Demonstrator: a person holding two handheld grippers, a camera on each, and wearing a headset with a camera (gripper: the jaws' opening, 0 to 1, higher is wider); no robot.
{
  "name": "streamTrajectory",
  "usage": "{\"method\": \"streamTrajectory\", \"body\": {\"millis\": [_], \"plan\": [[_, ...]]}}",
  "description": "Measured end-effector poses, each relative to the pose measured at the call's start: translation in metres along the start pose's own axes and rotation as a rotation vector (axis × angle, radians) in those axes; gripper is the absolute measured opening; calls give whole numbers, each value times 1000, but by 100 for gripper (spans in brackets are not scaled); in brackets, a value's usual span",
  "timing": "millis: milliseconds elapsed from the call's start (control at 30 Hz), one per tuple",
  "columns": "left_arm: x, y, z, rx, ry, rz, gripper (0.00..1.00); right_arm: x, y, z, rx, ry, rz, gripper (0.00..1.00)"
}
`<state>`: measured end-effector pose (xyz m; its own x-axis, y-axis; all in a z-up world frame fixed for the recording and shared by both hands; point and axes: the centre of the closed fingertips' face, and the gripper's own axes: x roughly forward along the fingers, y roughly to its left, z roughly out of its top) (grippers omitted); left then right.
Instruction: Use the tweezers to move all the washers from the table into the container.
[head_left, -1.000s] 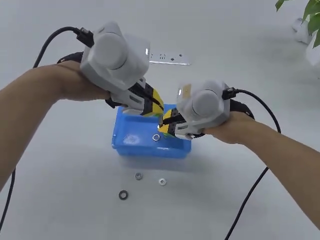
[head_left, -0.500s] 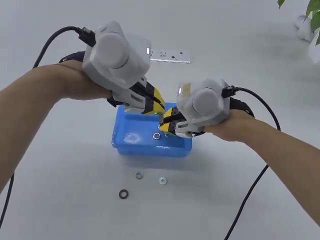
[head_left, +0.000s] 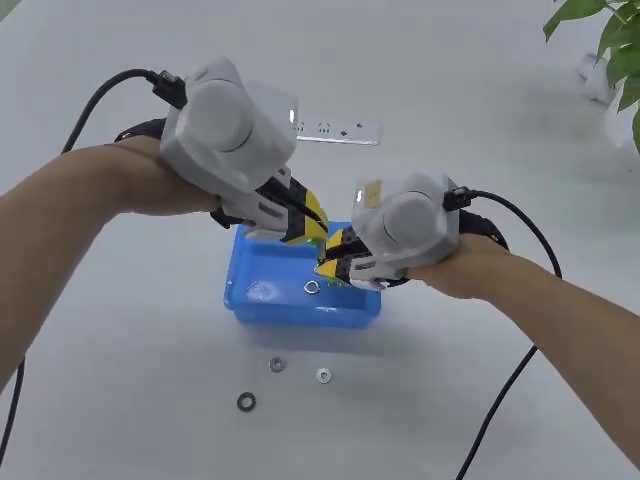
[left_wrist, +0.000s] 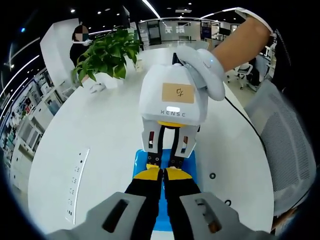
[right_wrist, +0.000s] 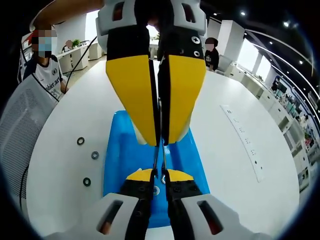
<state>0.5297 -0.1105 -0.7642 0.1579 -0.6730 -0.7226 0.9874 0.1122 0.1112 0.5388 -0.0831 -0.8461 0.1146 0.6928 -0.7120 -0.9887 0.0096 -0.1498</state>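
A blue container (head_left: 300, 318) sits mid-table with one washer (head_left: 312, 288) lying in it. Both grippers meet nose to nose above its far right part. My left gripper (head_left: 312, 226) is shut on thin metal tweezers (right_wrist: 159, 150), whose legs run down between the jaws of my right gripper (head_left: 330, 262), also shut around them. In the right gripper view the washer in the container (right_wrist: 156, 190) lies just under the tweezer tips. Three washers lie on the table in front of the container: two silver (head_left: 277, 365) (head_left: 323, 375) and one dark (head_left: 246, 402).
A white power strip (head_left: 335, 131) lies beyond the container. A green plant (head_left: 600, 40) stands at the far right corner. Black cables (head_left: 505, 395) trail from both grippers. People sit at the table's far edges in the gripper views.
The head camera has shifted, so the scene sits a little lower in the picture. The grippers, the tweezers and the washers stand as before.
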Motion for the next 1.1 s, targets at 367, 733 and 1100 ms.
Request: {"method": "streamTrajectory", "body": {"millis": [367,733,1100], "plan": [[-15,-12,14,11,-7,12,5,-16,8,14,-8,-2,-20,10],[-27,-29,25,17,-7,18,5,-31,23,23,-10,-12,-32,11],[-29,-55,29,19,-5,1,5,-38,49,24,3,-15,-33,11]]}}
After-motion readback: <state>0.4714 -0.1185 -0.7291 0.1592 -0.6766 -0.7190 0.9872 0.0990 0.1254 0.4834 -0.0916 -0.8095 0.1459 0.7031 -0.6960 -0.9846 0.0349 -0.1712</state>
